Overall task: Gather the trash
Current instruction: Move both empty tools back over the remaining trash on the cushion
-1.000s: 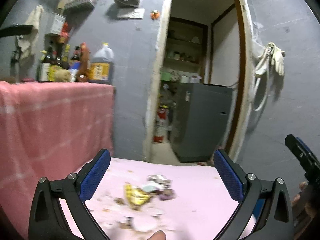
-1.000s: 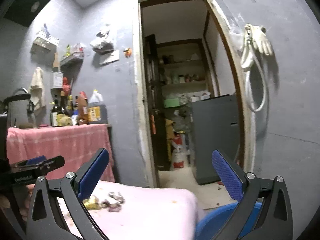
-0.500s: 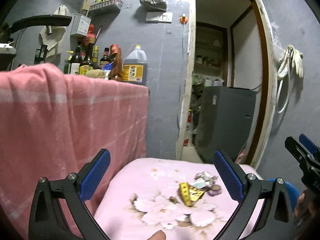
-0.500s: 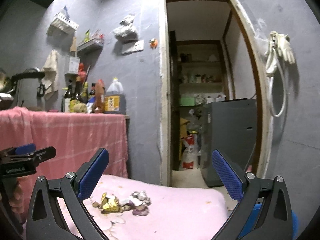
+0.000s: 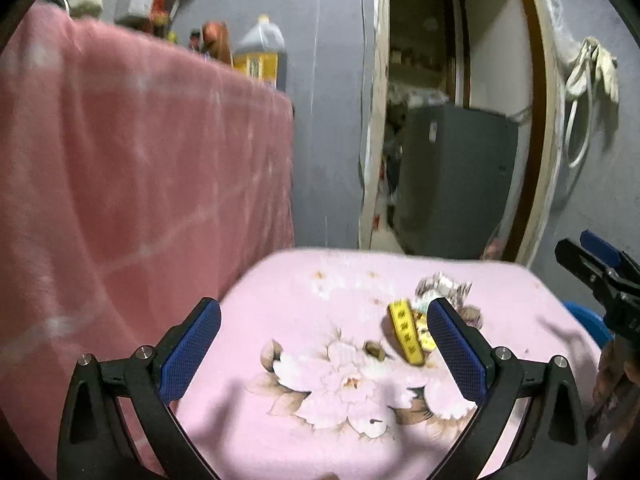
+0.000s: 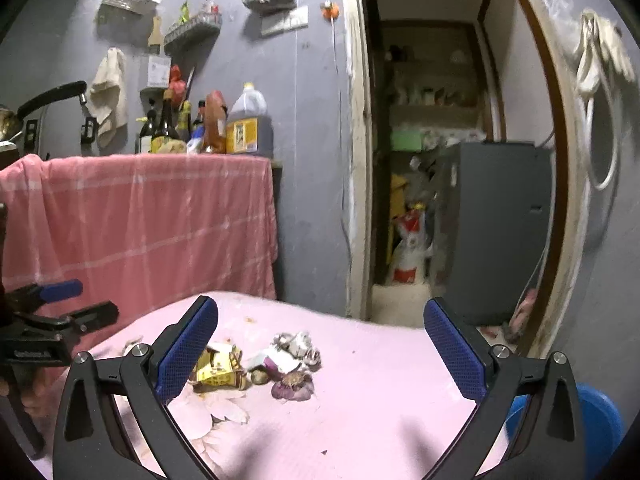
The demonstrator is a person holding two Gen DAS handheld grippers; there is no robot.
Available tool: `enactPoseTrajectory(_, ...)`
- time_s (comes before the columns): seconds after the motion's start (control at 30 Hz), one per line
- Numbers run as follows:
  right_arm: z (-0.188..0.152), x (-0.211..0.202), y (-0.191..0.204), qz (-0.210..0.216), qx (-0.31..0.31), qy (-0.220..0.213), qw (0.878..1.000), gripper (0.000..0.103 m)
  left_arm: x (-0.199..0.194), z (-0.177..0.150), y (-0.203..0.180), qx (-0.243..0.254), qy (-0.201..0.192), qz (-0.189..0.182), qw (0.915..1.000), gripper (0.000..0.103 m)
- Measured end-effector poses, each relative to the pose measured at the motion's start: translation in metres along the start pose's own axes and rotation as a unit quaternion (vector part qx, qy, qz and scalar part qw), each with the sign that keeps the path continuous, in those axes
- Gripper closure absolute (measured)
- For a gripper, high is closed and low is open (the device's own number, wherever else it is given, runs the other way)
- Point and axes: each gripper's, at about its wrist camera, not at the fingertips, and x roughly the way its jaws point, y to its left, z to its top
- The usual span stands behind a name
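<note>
Pink floral cloth covers the bench (image 6: 392, 392), and the trash sits heaped on it: a yellow wrapper (image 6: 218, 368), crumpled paper (image 6: 296, 346) and purple peel (image 6: 292, 388), bunched close together so one sweep could probably take several. Both claws hover above, empty and spread wide: the left claw (image 5: 324, 344) beside the heap, the right claw (image 6: 320, 344) facing it. A blue bin (image 6: 600, 420) waits just beyond the bench's right edge; its contents are hidden.
</note>
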Motion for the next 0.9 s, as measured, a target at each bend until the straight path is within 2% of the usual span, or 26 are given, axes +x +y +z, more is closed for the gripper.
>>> enactPoseTrajectory(0.17,-0.004,0.020,-0.004,0.008,0.011,0.048,0.999,0.000,0.026,-0.004,0.002,-0.001,0.053,-0.012,0.9985,0.002)
enactPoseTrajectory(0.4,-0.010,0.045,-0.021,0.026,0.054,0.118,0.991,0.000,0.044,-0.007,-0.001,0.011,0.098,-0.021,0.9949,0.003)
enactPoseTrajectory(0.47,-0.013,0.053,-0.025,0.032,0.064,0.142,0.987,0.001,0.050,-0.008,-0.002,0.015,0.115,-0.024,0.9930,0.010)
enactPoseTrajectory(0.53,-0.016,0.060,-0.026,0.036,0.068,0.163,0.984,0.002,0.056,-0.010,-0.005,0.022,0.130,-0.024,0.9910,0.013)
enactPoseTrajectory(0.67,-0.020,0.070,-0.023,0.041,0.063,0.193,0.978,0.012,0.066,-0.015,-0.009,0.034,0.156,-0.033,0.9866,0.029)
enactPoseTrajectory(0.83,-0.031,0.082,-0.019,0.058,0.059,0.236,0.968,0.013,0.072,-0.016,-0.011,0.036,0.161,-0.045,0.9852,0.037)
enactPoseTrajectory(0.9,-0.035,0.085,-0.020,0.065,0.064,0.249,0.964,0.017,0.074,-0.014,-0.012,0.036,0.163,-0.060,0.9841,0.042)
